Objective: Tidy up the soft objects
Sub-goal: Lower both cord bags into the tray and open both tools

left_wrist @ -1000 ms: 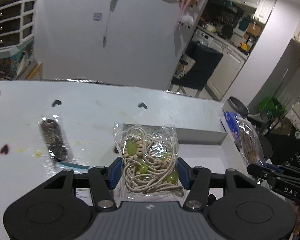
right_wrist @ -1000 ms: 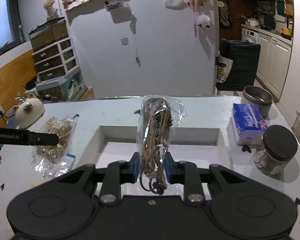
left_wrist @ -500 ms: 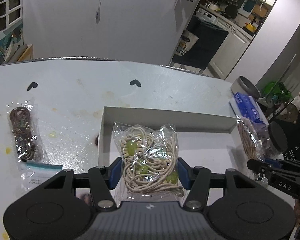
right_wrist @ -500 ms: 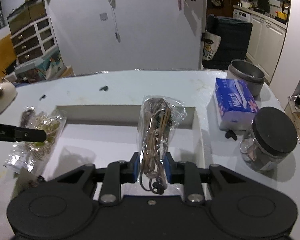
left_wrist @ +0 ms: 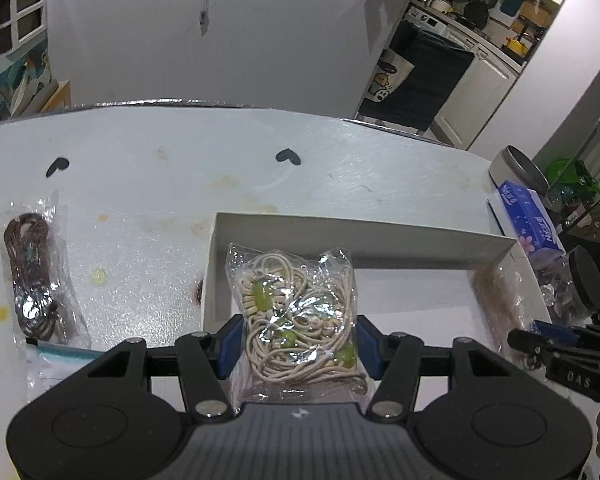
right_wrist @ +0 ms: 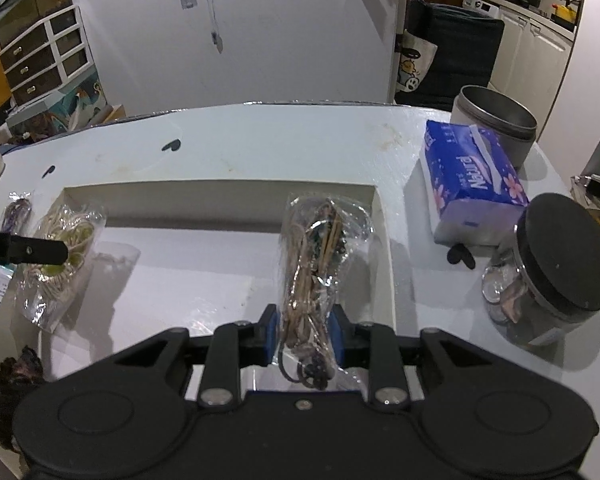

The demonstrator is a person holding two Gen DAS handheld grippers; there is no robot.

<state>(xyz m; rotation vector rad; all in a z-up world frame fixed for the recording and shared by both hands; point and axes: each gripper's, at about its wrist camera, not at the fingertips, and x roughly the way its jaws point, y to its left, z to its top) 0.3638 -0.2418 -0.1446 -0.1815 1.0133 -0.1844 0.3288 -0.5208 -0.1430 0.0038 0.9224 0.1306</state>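
Over the white shallow box (left_wrist: 364, 246):
Left gripper (left_wrist: 296, 344): opening; clear bag of cream cord with green beads (left_wrist: 296, 316) still pinched.
Right gripper (right_wrist: 305, 338): opening; clear bag of brown cord (right_wrist: 314, 272) still touched.

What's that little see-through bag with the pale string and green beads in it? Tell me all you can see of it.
The bag of cream cord is a small clear, crinkly plastic pouch, glinting in the light, stuffed with coiled cream-coloured cord and several round green beads. It stands roughly upright between the blue pads of the left gripper, whose jaws are opening. It hangs over the left end of the shallow white box; whether it touches the floor is unclear.
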